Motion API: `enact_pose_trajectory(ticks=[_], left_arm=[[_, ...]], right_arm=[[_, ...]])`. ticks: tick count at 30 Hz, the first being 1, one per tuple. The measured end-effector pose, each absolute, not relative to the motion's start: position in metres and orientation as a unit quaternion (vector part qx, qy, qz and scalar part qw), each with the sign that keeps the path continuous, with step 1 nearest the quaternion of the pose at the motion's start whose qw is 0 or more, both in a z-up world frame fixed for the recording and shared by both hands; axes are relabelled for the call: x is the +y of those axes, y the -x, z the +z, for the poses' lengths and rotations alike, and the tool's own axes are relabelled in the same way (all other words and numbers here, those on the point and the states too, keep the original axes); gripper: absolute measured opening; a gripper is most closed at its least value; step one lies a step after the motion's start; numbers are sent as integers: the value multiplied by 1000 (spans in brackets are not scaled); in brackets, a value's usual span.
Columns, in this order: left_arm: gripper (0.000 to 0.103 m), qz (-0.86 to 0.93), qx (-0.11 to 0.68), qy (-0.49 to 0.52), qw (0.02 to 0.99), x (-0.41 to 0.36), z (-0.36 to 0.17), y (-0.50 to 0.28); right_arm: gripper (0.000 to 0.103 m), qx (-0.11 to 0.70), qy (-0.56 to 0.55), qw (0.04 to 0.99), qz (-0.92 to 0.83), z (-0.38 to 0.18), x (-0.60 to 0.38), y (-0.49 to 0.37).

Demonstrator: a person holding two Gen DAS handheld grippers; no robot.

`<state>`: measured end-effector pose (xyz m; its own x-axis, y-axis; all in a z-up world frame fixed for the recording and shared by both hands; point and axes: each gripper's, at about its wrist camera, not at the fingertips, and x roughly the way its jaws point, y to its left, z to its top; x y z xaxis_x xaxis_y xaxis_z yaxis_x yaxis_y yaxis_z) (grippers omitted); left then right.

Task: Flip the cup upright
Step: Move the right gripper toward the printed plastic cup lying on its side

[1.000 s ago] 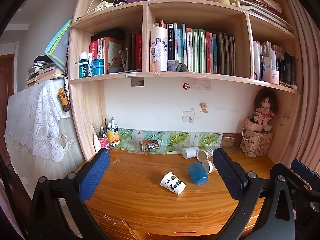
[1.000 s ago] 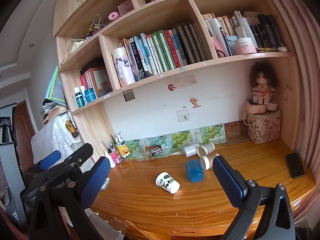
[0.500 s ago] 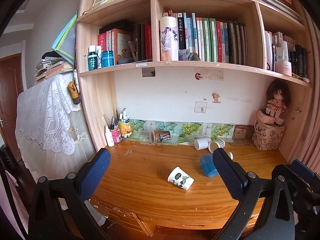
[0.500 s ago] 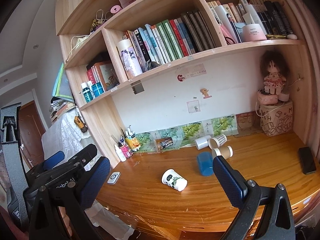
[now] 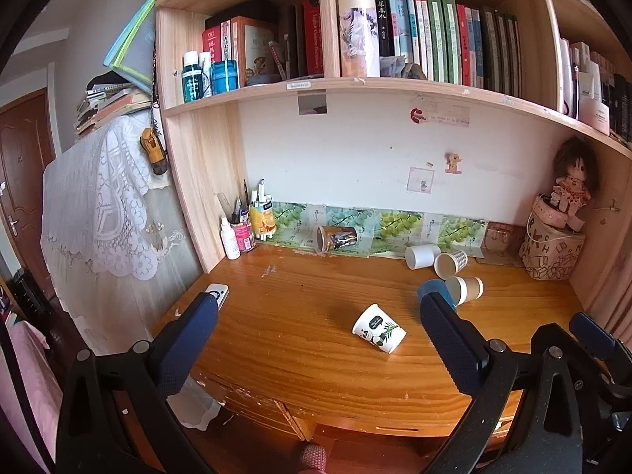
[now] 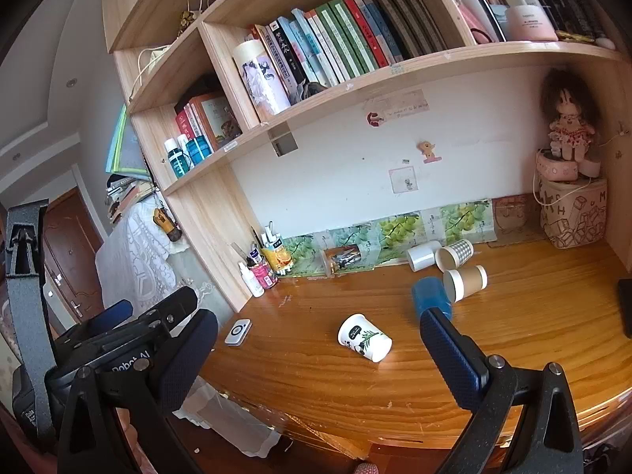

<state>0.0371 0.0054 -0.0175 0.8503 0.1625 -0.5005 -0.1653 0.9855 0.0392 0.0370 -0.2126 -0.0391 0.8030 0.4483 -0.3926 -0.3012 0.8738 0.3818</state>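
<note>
A: Where is the panda cup (image 5: 378, 333)?

B: On its side on the wooden surface (image 5: 300, 339), near the middle, toward the near edge. Its long axis runs from far-left to near-right; the wide mouth points near-right, the narrower base far-left.

A: And the claws?

B: The left claw (image 5: 318, 349) is spread wide, holding nothing, back from the near edge. The right claw (image 6: 316, 357) is also wide and empty. The cup shows between each pair of fingers, untouched.

A: What lies beyond it?

B: A blue cup (image 6: 430, 296) to the far right, with a brown paper cup (image 6: 465, 282) lying just beside it.
</note>
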Motion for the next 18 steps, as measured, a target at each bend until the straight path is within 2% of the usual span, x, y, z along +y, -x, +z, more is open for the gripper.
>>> enact_pose_trajectory(ticks=[18], left_arm=[[102,55,321,86,942,63,-44,-170]], right_arm=[[103,291,-70,932,206,-52,-157,-163]])
